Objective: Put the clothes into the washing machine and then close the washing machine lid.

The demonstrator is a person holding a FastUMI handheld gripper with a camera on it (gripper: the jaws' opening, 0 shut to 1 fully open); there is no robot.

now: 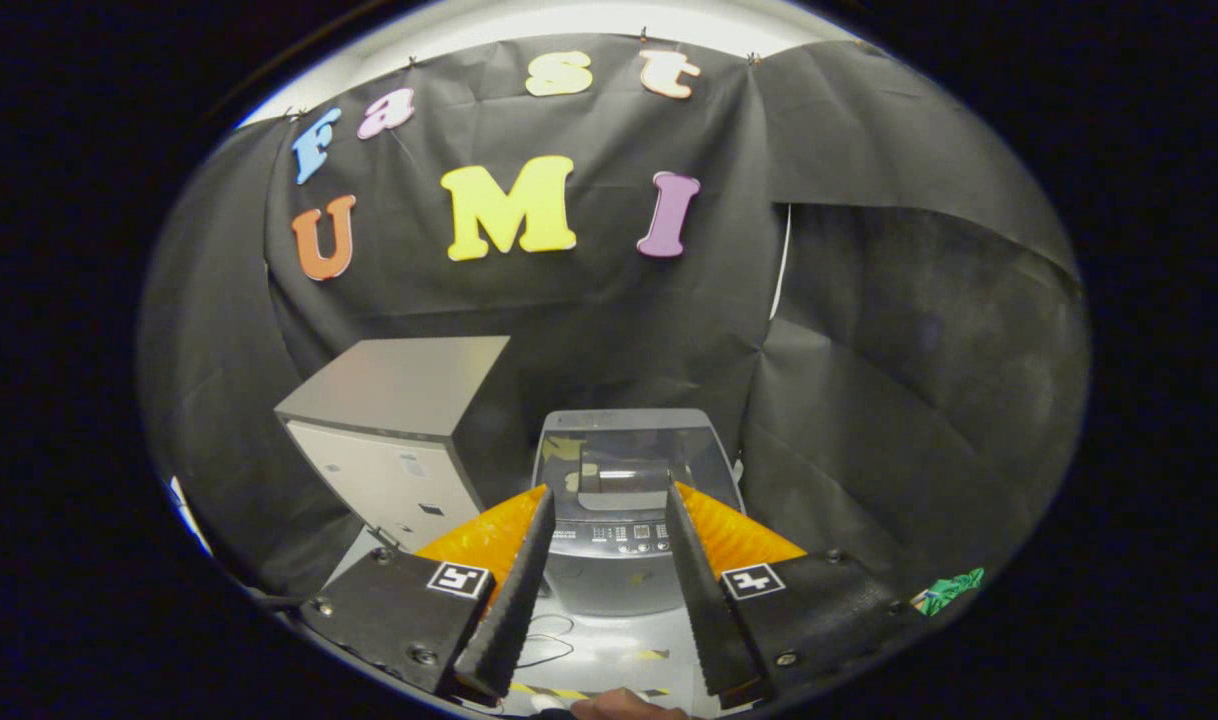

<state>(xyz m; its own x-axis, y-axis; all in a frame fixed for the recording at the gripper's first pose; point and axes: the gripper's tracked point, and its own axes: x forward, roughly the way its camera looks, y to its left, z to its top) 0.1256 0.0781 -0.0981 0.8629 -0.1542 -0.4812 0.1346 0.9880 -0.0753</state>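
A grey top-loading washing machine (pixel 624 500) stands on the floor just beyond my fingers, against the black cloth wall. Its glass lid (pixel 629 455) lies flat and shut, and the control panel (pixel 624 538) faces me between the fingers. My gripper (pixel 609 490) hangs above and in front of the machine, open, with nothing between its fingers. A bit of green patterned cloth (pixel 949 590) peeks out low to the right of the right finger; I cannot tell what it is.
A grey and white cabinet (pixel 399 440) stands left of the washing machine, close beside it. Black cloth walls close in behind and to both sides. The pale floor (pixel 609 650) below the fingers has cables and striped tape, and a fingertip (pixel 624 708) shows beneath them.
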